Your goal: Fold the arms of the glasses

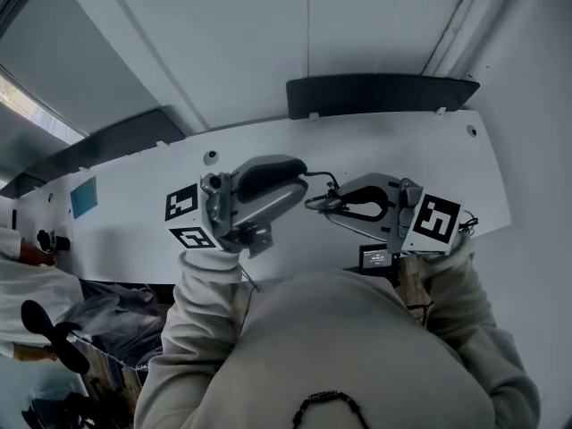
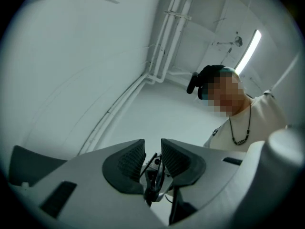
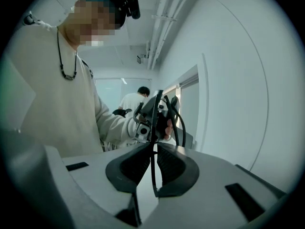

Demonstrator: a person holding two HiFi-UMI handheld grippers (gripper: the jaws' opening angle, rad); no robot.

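Right claw [image 3: 152, 149] is pressed together on a thin part of the glasses [image 2: 156, 178], held in the air above the desk [image 1: 402, 150], while the left claw [image 2: 152, 144] is spread with them between its jaws, so they could be twisted loose and dropped if one of their arms is pushed too hard.

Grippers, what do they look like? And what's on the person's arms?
The left gripper and right gripper are light grey shells with dark ribbed pads. Each carries a white cube with black square markers. The person wears long, cream-coloured sleeves.
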